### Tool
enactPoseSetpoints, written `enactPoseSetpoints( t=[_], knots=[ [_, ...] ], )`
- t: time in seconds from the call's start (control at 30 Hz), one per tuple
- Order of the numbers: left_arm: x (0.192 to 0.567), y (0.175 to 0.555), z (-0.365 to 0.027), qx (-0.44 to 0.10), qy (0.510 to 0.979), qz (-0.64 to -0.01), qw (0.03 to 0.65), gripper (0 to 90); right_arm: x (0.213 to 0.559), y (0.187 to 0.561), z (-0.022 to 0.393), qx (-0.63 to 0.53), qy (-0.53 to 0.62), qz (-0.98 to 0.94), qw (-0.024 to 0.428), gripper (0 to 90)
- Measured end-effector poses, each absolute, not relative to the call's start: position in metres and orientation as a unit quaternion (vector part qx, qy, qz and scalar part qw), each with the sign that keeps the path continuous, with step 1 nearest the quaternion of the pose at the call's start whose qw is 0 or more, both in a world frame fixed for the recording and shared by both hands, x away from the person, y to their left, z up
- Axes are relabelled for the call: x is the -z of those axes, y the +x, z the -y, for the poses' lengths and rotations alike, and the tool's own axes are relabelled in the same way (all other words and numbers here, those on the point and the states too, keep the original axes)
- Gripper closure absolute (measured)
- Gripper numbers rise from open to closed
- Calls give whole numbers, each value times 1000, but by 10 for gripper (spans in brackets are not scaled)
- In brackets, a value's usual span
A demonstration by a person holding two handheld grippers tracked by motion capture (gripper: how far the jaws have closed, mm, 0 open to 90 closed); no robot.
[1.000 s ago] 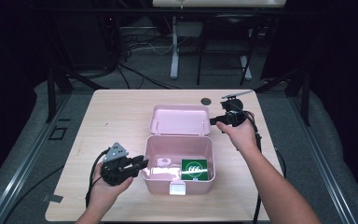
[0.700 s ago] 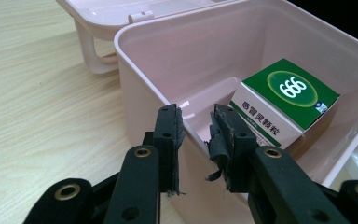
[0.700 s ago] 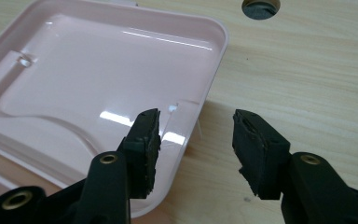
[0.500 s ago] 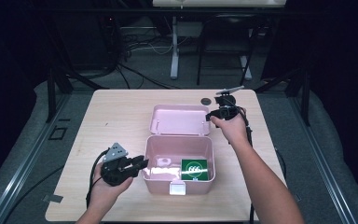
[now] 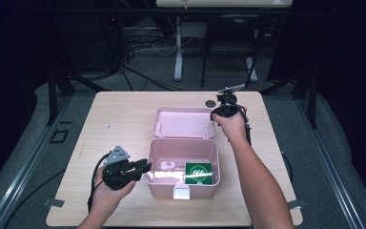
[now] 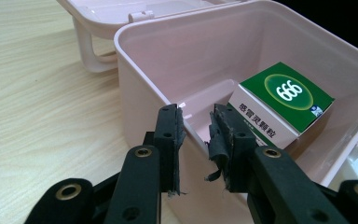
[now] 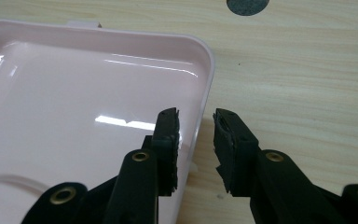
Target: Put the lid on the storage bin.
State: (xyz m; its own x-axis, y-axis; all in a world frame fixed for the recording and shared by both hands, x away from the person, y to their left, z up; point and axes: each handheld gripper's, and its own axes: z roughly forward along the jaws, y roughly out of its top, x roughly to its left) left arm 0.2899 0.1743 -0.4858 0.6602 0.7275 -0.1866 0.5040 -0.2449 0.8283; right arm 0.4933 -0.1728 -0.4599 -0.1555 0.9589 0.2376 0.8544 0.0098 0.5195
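Partly hidden: box wall [image 6: 140, 98] behind left tool [image 6: 195, 135].

The green medicine box [image 6: 279, 105] reads "666" on its green top, with Chinese "感冒灵颗粒" along its white side.

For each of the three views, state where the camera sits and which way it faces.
High view: above the person's side, facing forward and down at the table; forearms, both hands.
Left gripper view: on the left gripper, along jaws clamping the box wall.
Right gripper view: on the right gripper, jaws straddling the lid rim.
All three share the pink container.
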Motion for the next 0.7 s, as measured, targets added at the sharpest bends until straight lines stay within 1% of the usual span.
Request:
enactPoseSetpoints(
  t=[0.03, 0.07, 0.17, 0.43, 0.53, 0.7],
  knots=[
    [486, 290, -174, -119, 779, -396, 472, 723, 463, 496, 172, -287, 646, -703, 84, 726],
    [486, 290, -174, -119, 779, -396, 472, 723, 463, 496, 172, -287, 646, -703, 84, 726],
    [486, 290, -174, -119, 779, -396, 472, 723, 468, 499, 169, -279, 651, -702, 81, 762],
    [486, 290, -174, -119, 778, -396, 473, 724, 474, 503, 167, -269, 660, -697, 79, 791],
    [486, 290, -174, -119, 778, -397, 473, 726, 476, 505, 168, -261, 667, -695, 67, 804],
    [486, 290, -174, -119, 778, -397, 473, 726, 476, 505, 170, -272, 671, -687, 67, 823]
  ],
)
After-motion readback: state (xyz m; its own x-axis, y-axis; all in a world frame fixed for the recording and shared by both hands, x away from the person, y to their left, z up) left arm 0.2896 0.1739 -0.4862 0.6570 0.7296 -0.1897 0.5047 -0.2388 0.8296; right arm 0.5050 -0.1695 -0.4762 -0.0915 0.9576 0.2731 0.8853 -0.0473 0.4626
